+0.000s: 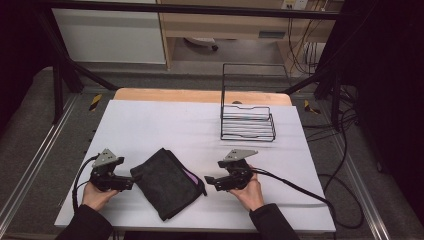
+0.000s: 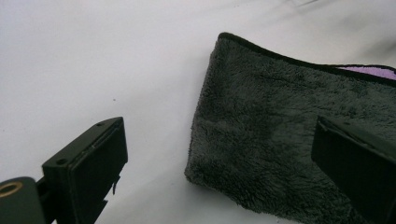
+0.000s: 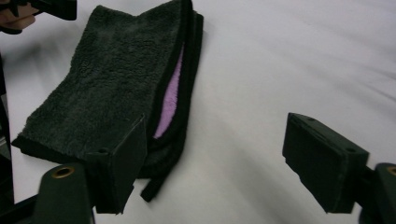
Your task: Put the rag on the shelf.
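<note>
A folded towel (image 1: 167, 182) is laid flat near the front edge of the table (image 1: 150, 125), between the two grippers. It's made of dark grey plush fabric, thick and fuzzy, with a black stitched hem running round the edge. A strip of purple lining (image 3: 169, 95) is exposed where the layers gape along one long side. The shape is roughly a rectangle, set at an angle to the table edge.

The table is covered by a smooth white sheet, and a band of bare light wood is left showing at the far edge.

The left gripper (image 1: 131, 183) is held just at the towel's left corner, jaws spread wide; in the left gripper view one jaw is seen over the bare white surface and the other over the plush, nothing pinched. The right gripper (image 1: 210, 181) is held just beside the towel's right edge, also spread wide with nothing between the jaws. Both are black, blocky plastic, each topped by a grey three-cornered plate.

Further back on the right, a black wire rack (image 1: 248, 122) is stood, with thin rods, a shallow basket base and a tall open frame behind. Nothing can be made out inside the basket.
</note>
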`<state>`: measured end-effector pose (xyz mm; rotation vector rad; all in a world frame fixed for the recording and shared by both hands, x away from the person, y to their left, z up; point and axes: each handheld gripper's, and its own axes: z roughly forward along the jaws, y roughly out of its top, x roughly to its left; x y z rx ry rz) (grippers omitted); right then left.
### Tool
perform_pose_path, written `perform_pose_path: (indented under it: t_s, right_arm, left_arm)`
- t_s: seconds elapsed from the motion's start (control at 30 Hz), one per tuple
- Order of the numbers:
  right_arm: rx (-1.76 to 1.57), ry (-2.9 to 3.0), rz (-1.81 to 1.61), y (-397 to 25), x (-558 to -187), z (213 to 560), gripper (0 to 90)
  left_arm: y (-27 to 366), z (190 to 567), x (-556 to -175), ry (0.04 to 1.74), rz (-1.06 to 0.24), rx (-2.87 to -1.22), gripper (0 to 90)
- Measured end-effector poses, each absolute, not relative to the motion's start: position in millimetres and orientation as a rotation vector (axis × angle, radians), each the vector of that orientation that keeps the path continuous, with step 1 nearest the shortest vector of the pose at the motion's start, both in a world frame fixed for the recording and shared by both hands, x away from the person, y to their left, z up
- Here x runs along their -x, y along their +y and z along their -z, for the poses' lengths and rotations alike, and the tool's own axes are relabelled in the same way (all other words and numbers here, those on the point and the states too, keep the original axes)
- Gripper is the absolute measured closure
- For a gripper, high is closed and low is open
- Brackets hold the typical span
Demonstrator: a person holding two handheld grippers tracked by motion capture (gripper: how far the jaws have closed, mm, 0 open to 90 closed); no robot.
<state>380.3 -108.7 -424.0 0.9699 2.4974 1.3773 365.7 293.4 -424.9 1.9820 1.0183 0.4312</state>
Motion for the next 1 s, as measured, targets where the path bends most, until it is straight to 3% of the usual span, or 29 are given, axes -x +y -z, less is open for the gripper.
perform_pose_path:
  t_s: [0.13, 0.37, 0.6, 0.63, 0.67, 0.7, 0.77, 1.0]
  right_arm:
    - [-0.940, 2.520, -1.381, -97, -379, 424, 33.7]
    - [-0.836, 2.612, -1.352, -65, -373, 429, 55.9]
    - [-0.820, 2.659, -1.255, -49, -373, 442, 67.0]
    - [-0.808, 2.661, -1.247, -48, -372, 445, 73.2]
    - [-0.808, 2.661, -1.247, -48, -372, 445, 73.2]
    - [-0.813, 2.652, -1.247, -48, -372, 444, 82.8]
    - [-0.805, 2.644, -1.248, -49, -372, 441, 87.5]
    - [-0.808, 2.623, -1.276, -53, -373, 432, 89.3]
  left_arm:
    - [294, 425, -366, 1.021, -0.431, -1.981, 3.6]
    - [294, 425, -366, 1.022, -0.430, -1.981, 3.7]
    - [294, 425, -366, 1.024, -0.429, -1.979, 3.8]
    - [294, 425, -366, 1.024, -0.430, -1.979, 3.8]
    - [294, 425, -366, 1.025, -0.429, -1.978, 3.8]
    - [294, 425, -366, 1.026, -0.428, -1.979, 3.8]
    - [294, 425, -366, 1.026, -0.427, -1.979, 3.8]
    - [294, 425, -366, 1.025, -0.429, -1.978, 3.8]
